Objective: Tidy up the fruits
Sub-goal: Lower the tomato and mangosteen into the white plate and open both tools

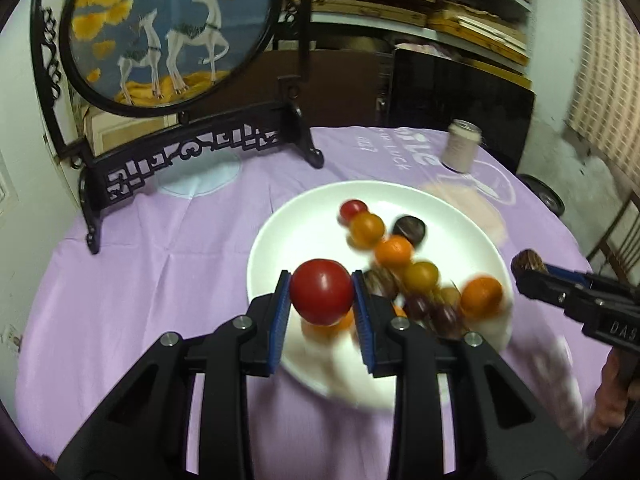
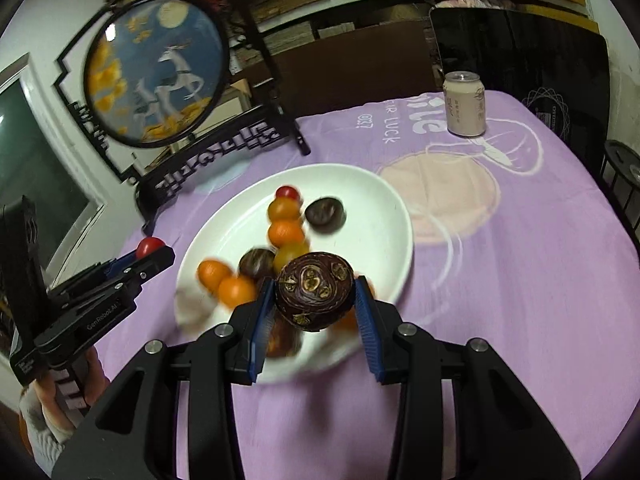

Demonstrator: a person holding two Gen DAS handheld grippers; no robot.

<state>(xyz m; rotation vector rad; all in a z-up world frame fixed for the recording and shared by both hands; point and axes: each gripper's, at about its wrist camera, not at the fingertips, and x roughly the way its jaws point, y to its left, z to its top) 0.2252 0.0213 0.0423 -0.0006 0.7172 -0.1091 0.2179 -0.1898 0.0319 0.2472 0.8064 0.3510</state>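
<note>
A white plate (image 1: pixel 304 216) on the purple cloth holds several small orange, red and dark brown fruits; it also shows in the right wrist view (image 2: pixel 380 204). My left gripper (image 1: pixel 322 300) is shut on a red tomato (image 1: pixel 321 297) above the plate's near edge; it shows from the side in the right wrist view (image 2: pixel 154 252). My right gripper (image 2: pixel 315 300) is shut on a dark brown round fruit (image 2: pixel 314 290) above the plate's near side; it shows at the right in the left wrist view (image 1: pixel 528 270). Fruits under the fingers are blurred.
A black carved stand with a round deer painting (image 1: pixel 172 32) stands at the back left of the table. A pale drink can (image 2: pixel 465 104) stands at the back right. A black chair (image 2: pixel 520 48) and shelves of wooden boards lie behind the table.
</note>
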